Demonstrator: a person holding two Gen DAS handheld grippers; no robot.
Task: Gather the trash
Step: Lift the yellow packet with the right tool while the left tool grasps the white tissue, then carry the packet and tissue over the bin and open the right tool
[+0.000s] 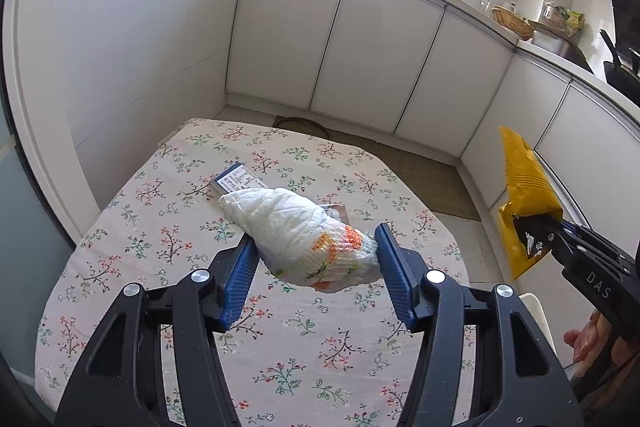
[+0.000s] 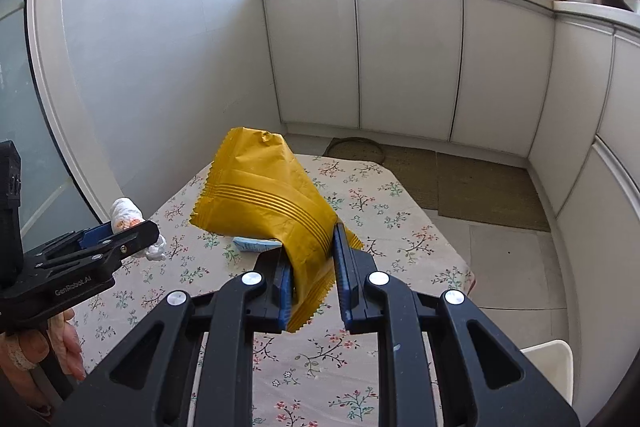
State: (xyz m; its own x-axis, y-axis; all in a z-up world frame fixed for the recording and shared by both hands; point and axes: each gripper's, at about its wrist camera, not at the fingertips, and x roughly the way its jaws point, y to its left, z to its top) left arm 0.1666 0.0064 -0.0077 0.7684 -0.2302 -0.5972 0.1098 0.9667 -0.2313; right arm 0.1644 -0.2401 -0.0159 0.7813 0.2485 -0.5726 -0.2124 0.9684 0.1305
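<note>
My left gripper is shut on a crumpled white paper wad with orange flower print, held above the floral tablecloth. Seen from the right wrist, that wad sticks out of the left gripper at the left edge. My right gripper is shut on a yellow snack wrapper, also lifted off the table. The left wrist view shows this wrapper at the far right in the right gripper. A small blue-and-white packet lies on the cloth behind the wad, and its edge peeks out under the wrapper.
White cabinet doors run along the back and right. A brownish floor mat lies beyond the table. A white chair edge shows at the lower right. A person's hand holds the right gripper's handle.
</note>
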